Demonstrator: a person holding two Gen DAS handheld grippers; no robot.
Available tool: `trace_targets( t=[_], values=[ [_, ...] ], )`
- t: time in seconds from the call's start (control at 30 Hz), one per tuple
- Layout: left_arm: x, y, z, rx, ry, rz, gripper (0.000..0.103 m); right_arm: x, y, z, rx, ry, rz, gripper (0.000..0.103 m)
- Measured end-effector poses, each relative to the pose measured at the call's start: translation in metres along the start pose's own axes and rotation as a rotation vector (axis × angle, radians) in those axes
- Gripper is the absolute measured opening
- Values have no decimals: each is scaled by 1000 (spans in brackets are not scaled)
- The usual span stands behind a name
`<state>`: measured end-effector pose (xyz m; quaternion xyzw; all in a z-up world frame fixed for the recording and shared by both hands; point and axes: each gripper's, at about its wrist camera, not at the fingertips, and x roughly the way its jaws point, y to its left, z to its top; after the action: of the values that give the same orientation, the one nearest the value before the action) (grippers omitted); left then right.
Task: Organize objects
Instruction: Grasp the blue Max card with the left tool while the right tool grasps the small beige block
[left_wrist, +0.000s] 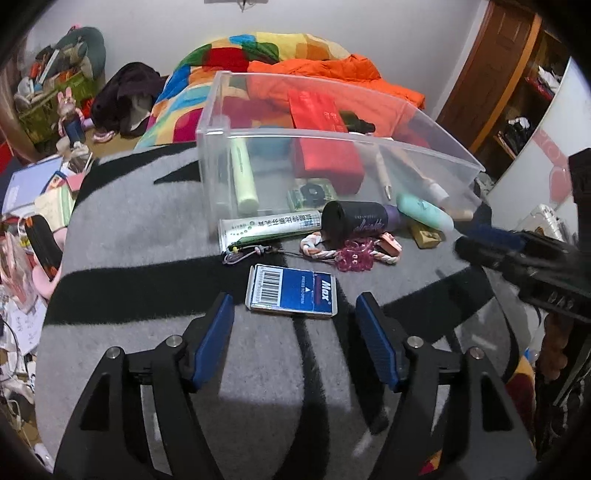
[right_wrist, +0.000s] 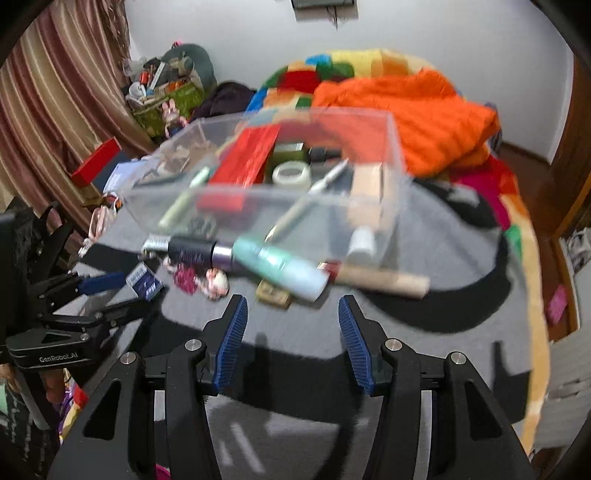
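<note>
**Closing on the staple box squarely**

The left gripper (left_wrist: 294, 314) hangs with jaws released, the flat blue-and-white cardboard staple box (left_wrist: 291, 291) just ahead between them on the grey-and-black striped blanket (left_wrist: 147, 229). Judged best: advance low, pinch its long sides, then lift into the clear plastic bin (left_wrist: 332, 136). The right gripper (right_wrist: 293, 319), jaws spread and holding nothing, faces the mint-green tube (right_wrist: 280, 267).

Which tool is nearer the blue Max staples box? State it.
Left. The left tool hangs open with the blue Max staples box just ahead between its fingertips. The right tool, also open, is off to the box's right, facing the mint tube.
</note>
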<state>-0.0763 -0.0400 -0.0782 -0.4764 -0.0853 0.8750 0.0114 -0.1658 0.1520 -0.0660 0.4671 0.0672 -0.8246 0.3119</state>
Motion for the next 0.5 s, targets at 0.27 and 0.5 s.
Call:
trace_targets(
  t=[0.27, 0.5],
  values=[
    [4, -5, 3, 19, -38, 41, 55, 25, 16, 0, -20, -1, -69, 36],
    [-1, -7, -4, 28, -59, 34, 47, 22, 15, -2, -14, -16, -78, 23]
  ],
)
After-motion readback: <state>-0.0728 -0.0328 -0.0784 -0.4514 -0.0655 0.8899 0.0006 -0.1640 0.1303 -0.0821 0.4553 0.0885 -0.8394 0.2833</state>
